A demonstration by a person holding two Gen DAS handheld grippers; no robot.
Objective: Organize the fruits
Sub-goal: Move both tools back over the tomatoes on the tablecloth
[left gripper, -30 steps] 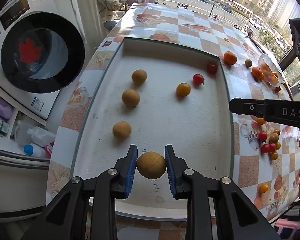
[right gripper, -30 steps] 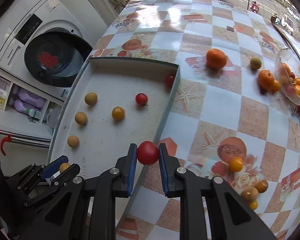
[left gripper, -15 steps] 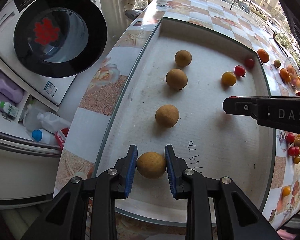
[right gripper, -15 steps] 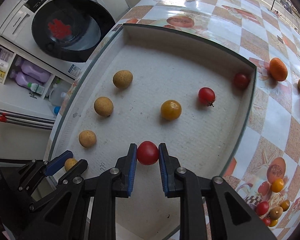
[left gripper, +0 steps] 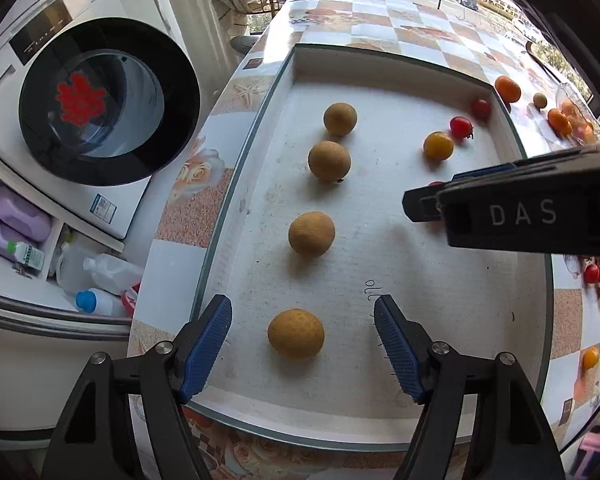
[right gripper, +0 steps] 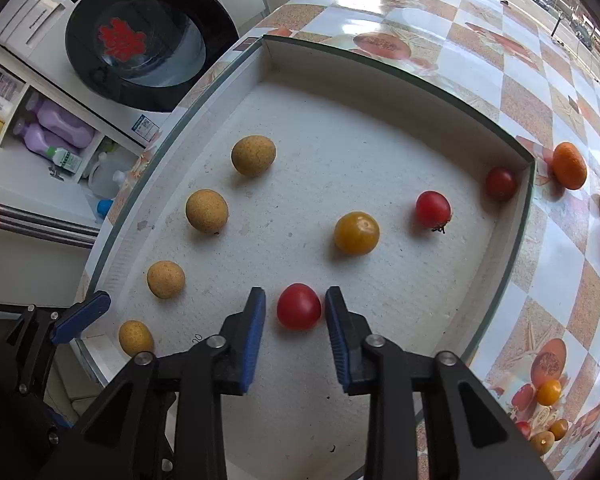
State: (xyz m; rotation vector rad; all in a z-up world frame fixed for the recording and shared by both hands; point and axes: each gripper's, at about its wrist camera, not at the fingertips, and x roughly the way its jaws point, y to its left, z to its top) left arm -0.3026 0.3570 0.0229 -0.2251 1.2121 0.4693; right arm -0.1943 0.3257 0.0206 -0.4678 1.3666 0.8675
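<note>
A shallow white tray (left gripper: 420, 408) (right gripper: 396, 68) lies on the checkered table. My left gripper (left gripper: 302, 338) is open, and a tan round fruit (left gripper: 296, 339) (right gripper: 135, 337) rests on the tray floor between its fingers. More tan fruits (left gripper: 311, 233) (right gripper: 166, 279) line the tray's left side. My right gripper (right gripper: 295, 312) is open a little around a red tomato (right gripper: 299, 306) that sits on the tray, with gaps on both sides. A yellow tomato (right gripper: 356, 233) (left gripper: 438, 145) and two red tomatoes (right gripper: 433, 209) lie beyond it. The right gripper's side (left gripper: 520, 212) shows in the left wrist view.
Oranges (right gripper: 569, 165) (left gripper: 507, 88) and small tomatoes (right gripper: 549, 392) lie loose on the table right of the tray. A washing machine (left gripper: 100, 108) and shelves with bottles (left gripper: 16, 224) stand to the left, below the table edge.
Both grippers have opened. The left let go of the tan fruit at the tray's near left. The right let go of the red tomato on the tray floor.
</note>
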